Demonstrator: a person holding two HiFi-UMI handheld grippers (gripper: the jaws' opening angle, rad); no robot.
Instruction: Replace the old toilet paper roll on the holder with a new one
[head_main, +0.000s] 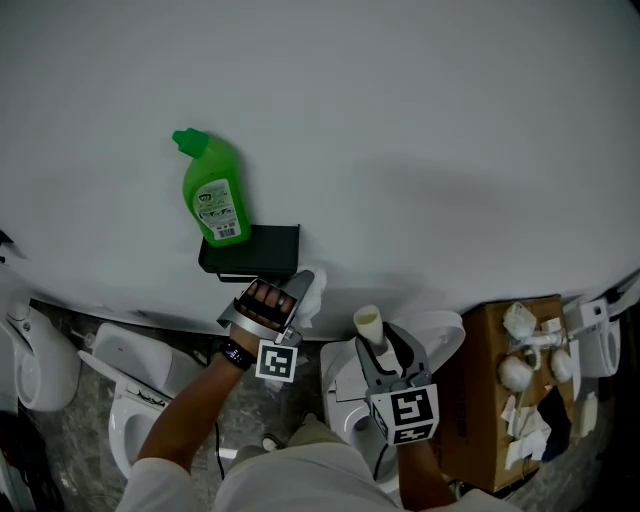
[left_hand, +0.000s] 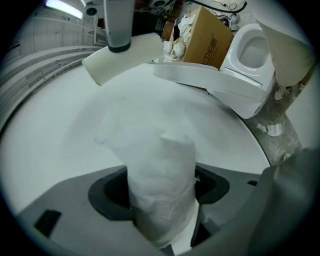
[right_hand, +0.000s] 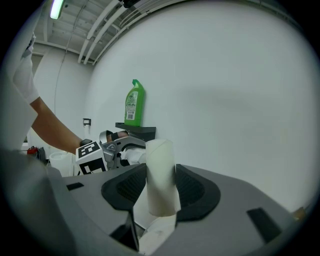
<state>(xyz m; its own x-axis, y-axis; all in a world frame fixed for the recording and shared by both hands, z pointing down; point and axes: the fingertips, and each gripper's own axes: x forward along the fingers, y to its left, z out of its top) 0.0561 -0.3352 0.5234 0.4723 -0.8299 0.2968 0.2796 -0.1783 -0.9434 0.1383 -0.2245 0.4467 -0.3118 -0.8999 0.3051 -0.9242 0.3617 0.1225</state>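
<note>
My left gripper (head_main: 298, 290) is shut on a soft, crumpled white paper bundle (head_main: 308, 292), just below the right end of the black wall holder (head_main: 250, 250). In the left gripper view the bundle (left_hand: 160, 185) fills the gap between the jaws (left_hand: 162, 192) and stands up in front of the white wall. My right gripper (head_main: 374, 338) is shut on a bare cardboard tube (head_main: 368, 322), held upright to the right of the holder. In the right gripper view the tube (right_hand: 161, 180) sits between the pads (right_hand: 161, 189), with the holder (right_hand: 136, 129) further left.
A green cleaner bottle (head_main: 215, 195) stands on the holder's top. White toilets (head_main: 40, 365) line the floor below, one (head_main: 425, 340) right under my right gripper. A brown cardboard box (head_main: 500, 410) with white fittings on it sits at the right, beside another toilet (left_hand: 250, 50).
</note>
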